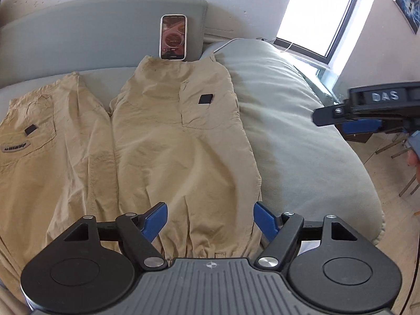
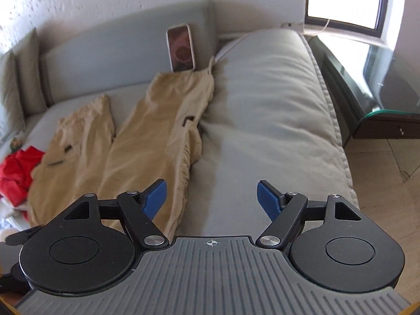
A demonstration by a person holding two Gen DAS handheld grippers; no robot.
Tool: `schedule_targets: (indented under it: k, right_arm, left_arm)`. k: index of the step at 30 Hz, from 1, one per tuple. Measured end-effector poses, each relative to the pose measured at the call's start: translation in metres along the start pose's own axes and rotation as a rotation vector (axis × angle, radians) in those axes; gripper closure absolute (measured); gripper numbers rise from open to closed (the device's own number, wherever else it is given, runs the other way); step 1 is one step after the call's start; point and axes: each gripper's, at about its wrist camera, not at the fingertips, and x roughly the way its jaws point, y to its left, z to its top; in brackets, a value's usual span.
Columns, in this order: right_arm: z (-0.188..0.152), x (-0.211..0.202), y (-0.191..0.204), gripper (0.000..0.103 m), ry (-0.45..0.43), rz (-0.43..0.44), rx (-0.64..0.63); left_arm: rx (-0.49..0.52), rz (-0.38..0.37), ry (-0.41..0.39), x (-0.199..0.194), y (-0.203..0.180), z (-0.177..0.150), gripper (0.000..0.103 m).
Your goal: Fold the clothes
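Looking along the left wrist view, the left gripper (image 1: pixel 211 219) hangs with its blue jaws spread and empty above the near end of the tan trousers (image 1: pixel 168 141), which lie flat, both legs running away toward the grey backrest (image 1: pixel 78 34). The step in hand looks like the pause between laying out and folding; next it must drop onto an edge and carry one leg over the other. The phone (image 1: pixel 173 36) leans at the waistband's far end, so a lift there could topple it. The right gripper (image 1: pixel 367 113) shows side-on, off the cushion's edge.

From the right wrist view, the right gripper (image 2: pixel 211 199) is likewise wide and holding nothing, over bare grey cushion (image 2: pixel 275 110) just beside the trousers' bunched right edge. A red garment (image 2: pixel 18 173), somewhat blurred, crowds the far left; open room lies rightward until the cushion ends by the glass side table (image 2: pixel 388 97).
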Motion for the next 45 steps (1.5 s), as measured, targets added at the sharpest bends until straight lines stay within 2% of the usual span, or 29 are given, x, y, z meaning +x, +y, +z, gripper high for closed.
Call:
schedule_targets:
  k: [2, 6, 10, 13, 17, 20, 21, 22, 23, 24, 27, 30, 32, 33, 35, 38, 40, 43, 44, 45]
  right_arm:
    - [-0.007, 0.027, -0.002, 0.026, 0.015, 0.038, 0.014]
    - [0.006, 0.073, -0.030, 0.027, 0.022, 0.154, 0.153]
    - [0.022, 0.109, -0.048, 0.039, 0.004, 0.254, 0.264]
    - [0.038, 0.135, -0.059, 0.039, -0.005, 0.316, 0.316]
    - [0.069, 0.175, -0.066, 0.039, 0.007, 0.353, 0.359]
    - [0.090, 0.205, -0.066, 0.039, 0.015, 0.358, 0.357]
    - [0.097, 0.214, -0.065, 0.039, 0.014, 0.349, 0.348]
    - [0.104, 0.224, -0.064, 0.039, 0.012, 0.341, 0.339]
    - [0.113, 0.235, -0.064, 0.041, 0.010, 0.339, 0.331]
    - [0.121, 0.245, -0.063, 0.047, 0.008, 0.337, 0.324]
    - [0.140, 0.271, -0.058, 0.056, 0.008, 0.341, 0.322]
    - [0.158, 0.293, -0.046, 0.063, -0.012, 0.311, 0.292]
    - [0.165, 0.302, -0.037, 0.092, -0.029, 0.258, 0.258]
    - [0.168, 0.306, -0.033, 0.101, -0.033, 0.218, 0.242]
    - [0.170, 0.303, -0.031, 0.101, -0.058, 0.161, 0.246]
    - [0.170, 0.285, -0.036, 0.102, -0.144, 0.090, 0.235]
    - [0.172, 0.278, -0.045, 0.102, -0.159, 0.050, 0.229]
    - [0.175, 0.274, -0.058, 0.101, -0.162, 0.017, 0.240]
    - [0.176, 0.274, -0.061, 0.100, -0.151, 0.025, 0.249]
    - [0.178, 0.273, -0.063, 0.096, -0.137, 0.029, 0.261]
  left_arm:
    - [0.023, -0.016, -0.024, 0.008, -0.004, 0.003, 0.030]
    - [0.043, -0.018, -0.035, 0.034, -0.018, 0.015, 0.030]
    - [0.036, -0.025, 0.002, 0.064, -0.029, 0.024, 0.030]
    - [0.050, -0.024, 0.026, 0.088, -0.040, 0.028, 0.028]
    - [0.127, 0.052, 0.048, 0.115, -0.053, 0.029, 0.029]
    - [0.152, 0.088, 0.076, 0.127, -0.050, 0.027, 0.039]
    - [0.160, 0.093, 0.074, 0.128, -0.048, 0.025, 0.050]
    - [0.174, 0.101, 0.075, 0.129, -0.046, 0.024, 0.058]
    - [0.179, 0.099, 0.078, 0.130, -0.045, 0.024, 0.076]
    - [0.178, 0.091, 0.083, 0.131, -0.043, 0.024, 0.089]
    - [0.189, 0.065, 0.076, 0.133, -0.041, 0.025, 0.099]
    - [0.209, 0.035, 0.071, 0.133, -0.043, 0.028, 0.101]
    - [0.194, 0.007, 0.069, 0.130, -0.042, 0.034, 0.101]
    - [0.179, -0.011, 0.066, 0.127, -0.041, 0.038, 0.102]
    - [0.143, -0.056, 0.059, 0.118, -0.041, 0.049, 0.102]
    - [0.112, -0.103, 0.043, 0.110, -0.047, 0.063, 0.102]
    - [0.102, -0.123, 0.048, 0.115, -0.052, 0.067, 0.102]
    - [0.107, -0.113, 0.101, 0.131, -0.060, 0.063, 0.101]
    - [0.100, -0.114, 0.102, 0.130, -0.059, 0.062, 0.097]
    - [0.091, -0.121, 0.103, 0.127, -0.057, 0.061, 0.087]
